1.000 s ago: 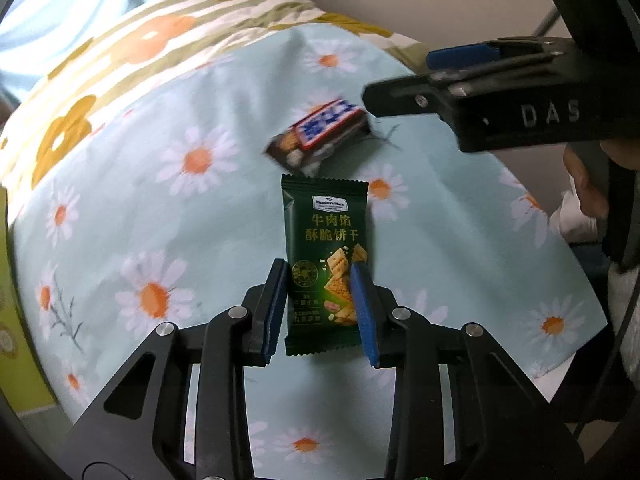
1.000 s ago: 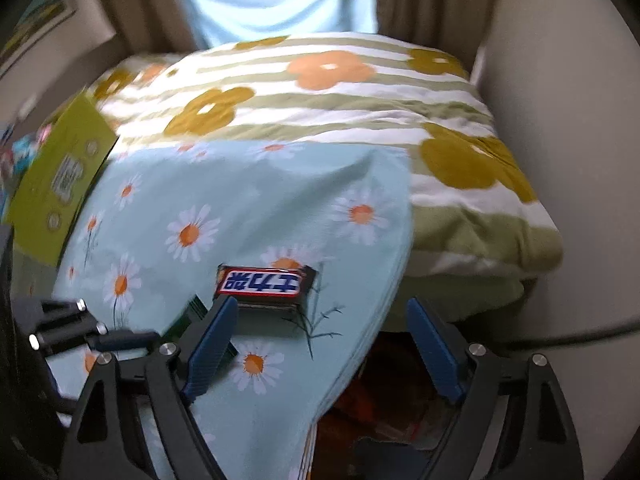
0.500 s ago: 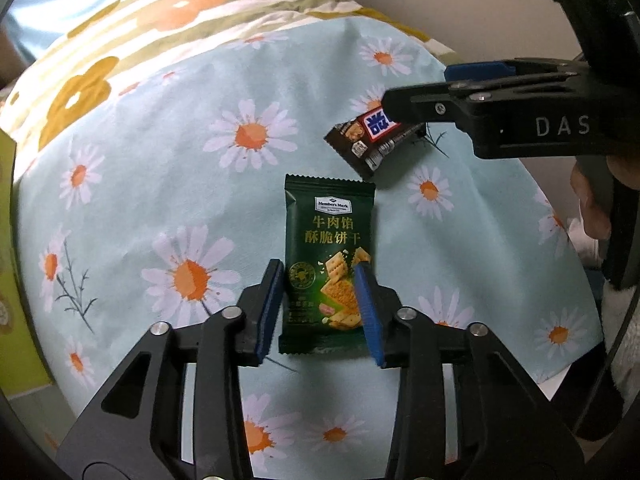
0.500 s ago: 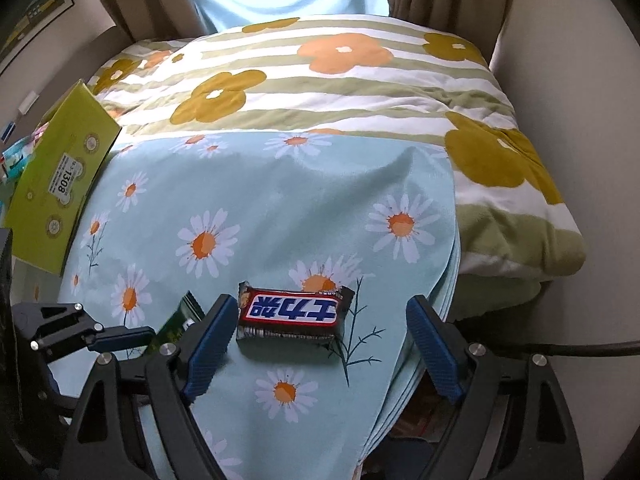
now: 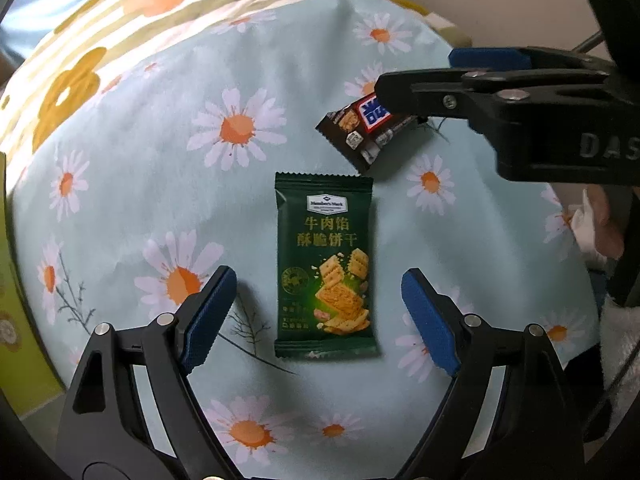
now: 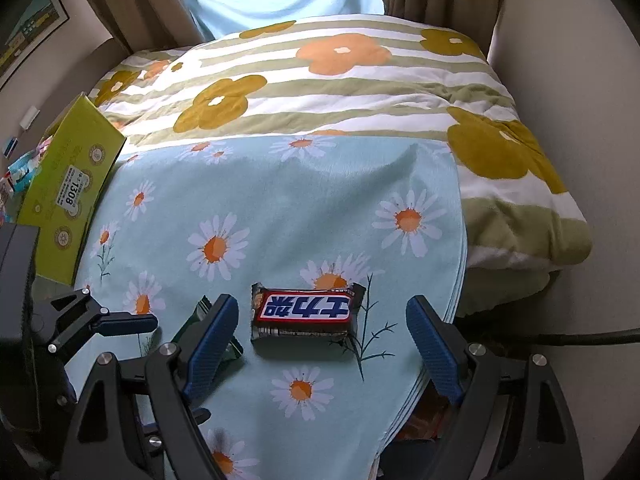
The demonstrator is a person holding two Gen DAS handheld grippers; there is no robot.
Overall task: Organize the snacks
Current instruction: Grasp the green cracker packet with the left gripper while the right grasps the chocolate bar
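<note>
Left wrist view: the left gripper hangs spread wide, both blue pads clear of the green cracker packet, which lies flat on the daisy-print cloth between them, released, touching neither pad. Just beyond its far right corner sits the dark chocolate bar, tilted, with a finger of the right gripper reaching in from the right over its far end.

Right wrist view: the right gripper is spread wide too, gripping nothing. The chocolate bar lies crosswise on the cloth between the blue pads, with a gap on each side. A corner of the green packet peeks out behind the left pad. Far left, a yellow-green box rests at the cloth's edge; beyond the cloth lies a striped flower quilt
</note>
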